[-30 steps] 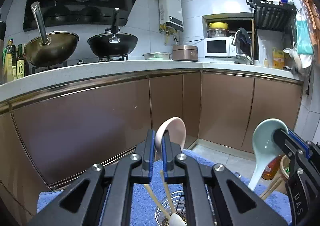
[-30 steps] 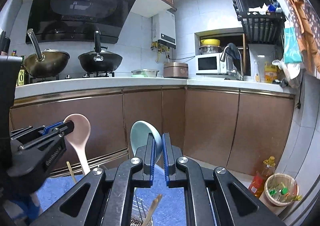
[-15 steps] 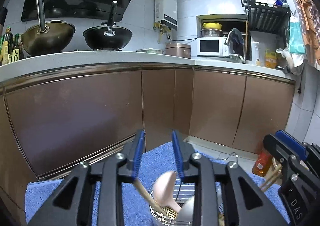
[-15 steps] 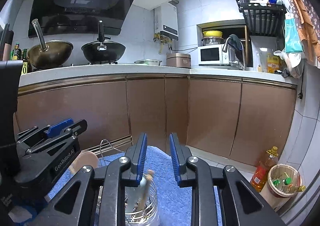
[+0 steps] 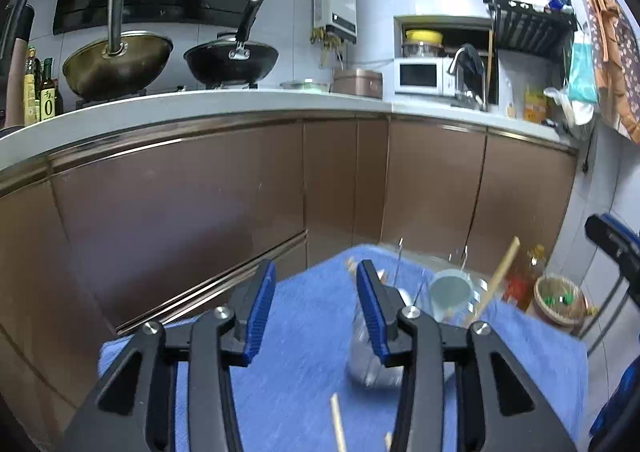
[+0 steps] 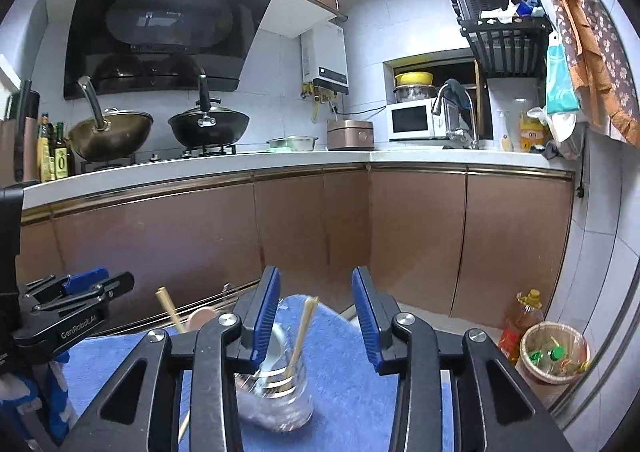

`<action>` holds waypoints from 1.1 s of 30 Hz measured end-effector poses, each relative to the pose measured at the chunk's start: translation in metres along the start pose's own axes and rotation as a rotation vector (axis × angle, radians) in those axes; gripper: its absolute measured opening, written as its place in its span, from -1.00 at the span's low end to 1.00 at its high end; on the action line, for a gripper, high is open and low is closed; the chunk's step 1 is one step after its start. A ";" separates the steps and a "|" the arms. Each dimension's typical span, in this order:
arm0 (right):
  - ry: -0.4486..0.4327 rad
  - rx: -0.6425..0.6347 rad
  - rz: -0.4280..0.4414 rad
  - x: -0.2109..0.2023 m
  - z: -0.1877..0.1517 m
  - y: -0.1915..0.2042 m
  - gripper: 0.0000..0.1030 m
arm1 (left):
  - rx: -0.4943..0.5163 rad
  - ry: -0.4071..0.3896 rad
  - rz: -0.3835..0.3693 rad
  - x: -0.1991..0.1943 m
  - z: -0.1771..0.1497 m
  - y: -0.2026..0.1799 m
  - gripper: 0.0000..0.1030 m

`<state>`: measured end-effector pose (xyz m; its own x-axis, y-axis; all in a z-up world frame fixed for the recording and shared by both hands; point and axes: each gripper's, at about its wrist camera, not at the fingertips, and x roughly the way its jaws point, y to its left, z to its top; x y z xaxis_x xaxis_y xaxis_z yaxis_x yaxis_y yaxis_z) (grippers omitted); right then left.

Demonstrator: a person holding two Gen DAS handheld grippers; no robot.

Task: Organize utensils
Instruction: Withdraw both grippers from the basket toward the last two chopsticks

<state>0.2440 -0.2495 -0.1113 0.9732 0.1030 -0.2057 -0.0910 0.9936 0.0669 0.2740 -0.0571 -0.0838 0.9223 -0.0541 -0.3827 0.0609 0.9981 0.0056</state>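
Shiny perforated metal holder (image 6: 276, 400) on a nubby blue cloth (image 6: 352, 384); glossy brown cabinet fronts (image 6: 160, 248).

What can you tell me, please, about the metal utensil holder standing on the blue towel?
The utensil holder is a shiny, silvery metal cylinder, blurred in both views. It stands upright on the blue towel, with thin wire rods rising from its rim in the left wrist view. Inside it are a pale blue spoon, a pink spoon and wooden chopsticks leaning outward. Neither gripper touches it.

Metal utensil holder (image 6: 276, 400), chopsticks (image 6: 302, 328) upright inside
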 end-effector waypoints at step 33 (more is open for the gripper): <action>0.203 0.098 0.133 -0.102 -0.052 0.039 -0.18 | 0.156 0.056 0.014 -0.147 -0.071 0.005 0.03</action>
<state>0.1302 -0.2185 -0.1383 0.8909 0.2497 -0.3794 -0.1849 0.9624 0.1992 0.1114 -0.0425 -0.0931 0.9009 -0.0339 -0.4326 0.1107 0.9819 0.1534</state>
